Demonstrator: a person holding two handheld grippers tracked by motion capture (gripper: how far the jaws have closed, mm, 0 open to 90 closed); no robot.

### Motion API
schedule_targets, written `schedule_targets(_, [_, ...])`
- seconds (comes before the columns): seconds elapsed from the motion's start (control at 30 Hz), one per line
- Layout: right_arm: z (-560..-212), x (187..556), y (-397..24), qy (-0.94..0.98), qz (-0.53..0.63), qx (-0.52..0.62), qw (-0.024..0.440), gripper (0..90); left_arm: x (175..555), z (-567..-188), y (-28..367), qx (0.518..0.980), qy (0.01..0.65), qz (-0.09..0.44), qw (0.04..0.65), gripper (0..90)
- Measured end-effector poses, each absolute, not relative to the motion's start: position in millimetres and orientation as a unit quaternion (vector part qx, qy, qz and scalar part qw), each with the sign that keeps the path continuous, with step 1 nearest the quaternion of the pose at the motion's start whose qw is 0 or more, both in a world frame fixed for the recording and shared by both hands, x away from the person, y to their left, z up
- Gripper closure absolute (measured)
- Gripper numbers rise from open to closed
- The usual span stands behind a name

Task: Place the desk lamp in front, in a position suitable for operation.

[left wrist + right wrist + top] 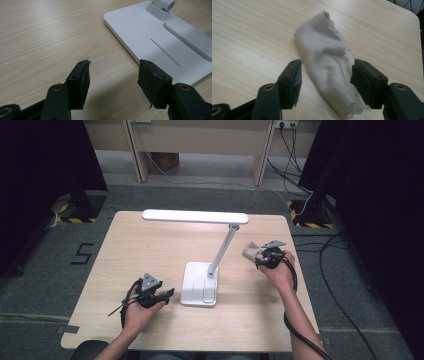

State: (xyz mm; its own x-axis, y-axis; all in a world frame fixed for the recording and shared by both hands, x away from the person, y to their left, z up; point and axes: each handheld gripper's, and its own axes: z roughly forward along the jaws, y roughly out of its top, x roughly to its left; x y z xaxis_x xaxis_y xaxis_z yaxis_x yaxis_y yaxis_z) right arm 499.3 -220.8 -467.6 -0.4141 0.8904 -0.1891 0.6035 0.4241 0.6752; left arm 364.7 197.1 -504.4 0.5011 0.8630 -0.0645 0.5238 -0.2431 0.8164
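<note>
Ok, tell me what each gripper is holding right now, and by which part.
Nothing is held. The right gripper is open, the cloth lying between its fingers, unpinched. The left gripper is open over bare table beside the lamp base.

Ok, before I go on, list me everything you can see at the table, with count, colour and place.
Table: one, light wood, centre of the high view.
Desk lamp: one, white, base near the table's middle, arm slanting up to a long head over the far part of the table.
Cloth: one, off-white, crumpled, lying on the table's right side, between the right tool's open jaws.
Desk: one, pale wood, behind the table.
Cables: several, black, on the grey floor at right.
Left tool: one, black, left of the lamp base, jaws open, nothing between them.
Right tool: one, black, at the cloth, jaws open.
Hands: two, one holding each tool.
</note>
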Motion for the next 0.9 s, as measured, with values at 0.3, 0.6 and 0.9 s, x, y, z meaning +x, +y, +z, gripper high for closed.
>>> schedule_targets(0.3, [-486,520,-226,0.801,0.248,0.483,0.252,36.8,365,-506,196,0.759,0.458,0.2,0.417,42.0])
schedule_targets(0.6, [-499,524,-235,0.775,0.276,0.524,0.22,43.2,366,-508,192,0.758,0.459,0.193,0.421,42.0])
schedule_targets(0.9, [-498,515,-233,0.778,0.281,0.522,0.209,77.2,365,-505,194,0.755,0.46,0.194,0.425,42.0])
